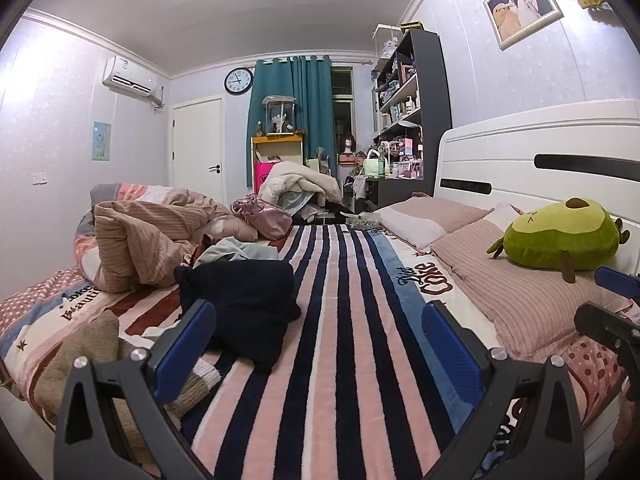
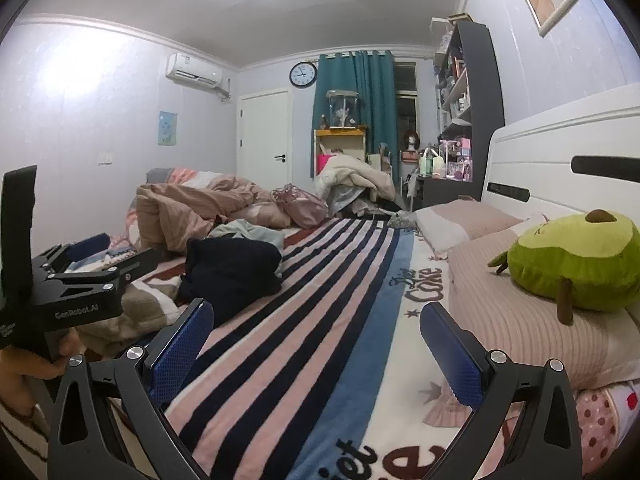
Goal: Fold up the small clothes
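Observation:
A crumpled dark navy garment (image 1: 244,304) lies on the striped blanket (image 1: 340,320), with a pale blue-grey garment (image 1: 236,249) just behind it and a tan garment (image 1: 88,352) at the near left. My left gripper (image 1: 320,344) is open and empty, just above the blanket, the navy garment beside its left finger. My right gripper (image 2: 316,344) is open and empty over the blanket (image 2: 320,300); the navy garment (image 2: 232,272) lies ahead left. The left gripper also shows in the right wrist view (image 2: 96,256).
A green avocado plush (image 1: 560,236) rests on pink pillows (image 1: 520,280) against the white headboard (image 1: 540,160) at right. A heaped striped duvet (image 1: 148,240) and pink bag (image 1: 264,216) lie at the far left. Shelves and a cluttered desk (image 1: 400,140) stand beyond the bed.

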Tool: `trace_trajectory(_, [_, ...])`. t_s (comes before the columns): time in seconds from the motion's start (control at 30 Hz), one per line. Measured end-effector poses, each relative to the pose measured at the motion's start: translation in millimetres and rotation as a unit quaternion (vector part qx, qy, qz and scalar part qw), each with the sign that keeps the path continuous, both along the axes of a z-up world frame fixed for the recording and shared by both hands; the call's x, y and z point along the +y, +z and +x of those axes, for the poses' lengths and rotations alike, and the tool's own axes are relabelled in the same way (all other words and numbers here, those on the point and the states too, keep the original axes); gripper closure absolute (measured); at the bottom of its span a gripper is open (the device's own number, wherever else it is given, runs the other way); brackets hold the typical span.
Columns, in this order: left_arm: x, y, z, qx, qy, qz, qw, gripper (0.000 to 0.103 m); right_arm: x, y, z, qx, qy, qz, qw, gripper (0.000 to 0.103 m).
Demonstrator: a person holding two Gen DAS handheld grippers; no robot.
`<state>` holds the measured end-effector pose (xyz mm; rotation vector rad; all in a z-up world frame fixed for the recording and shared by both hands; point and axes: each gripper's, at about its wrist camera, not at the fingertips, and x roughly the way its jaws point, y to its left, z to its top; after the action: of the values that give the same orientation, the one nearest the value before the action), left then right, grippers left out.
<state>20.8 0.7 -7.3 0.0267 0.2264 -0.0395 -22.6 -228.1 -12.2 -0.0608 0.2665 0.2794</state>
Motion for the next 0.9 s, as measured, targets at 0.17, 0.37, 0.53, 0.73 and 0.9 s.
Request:
trace_trajectory(0.17, [-0.3,-0.4,0.3,0.0,-0.001,0.0,1.0,0.001,-1.8,-0.4,0.4,0.0,0.0,0.0,1.0,0.0])
trace_trajectory(0.37, [-0.4,-0.4,0.1,0.0,0.0,0.0,1.0,0.001,-1.6,-1.6,-0.8,0.001,-0.001,0.0,1.0,0.0])
trace_trajectory(0.53, [1.8,-3.3,0.8,0.003,0.002,0.001,1.0,0.001,-3.7,-9.3,3.9,0.011,-0.007,-0.007,1.0,0.0])
trace_trajectory(0.73, [5.4,-7.4,-0.1,0.005,0.003,0.005,1.0,0.001,-11.9,-10.2,3.7,0.007,-0.007,0.007,1.0,0.0])
trace_trajectory(0.9, [6.9,-8.3,-1.0,0.002,0.002,0.005,1.0,0.001,-12.9,7.8,3.9,0.0,-0.011,0.029,1.0,0.0])
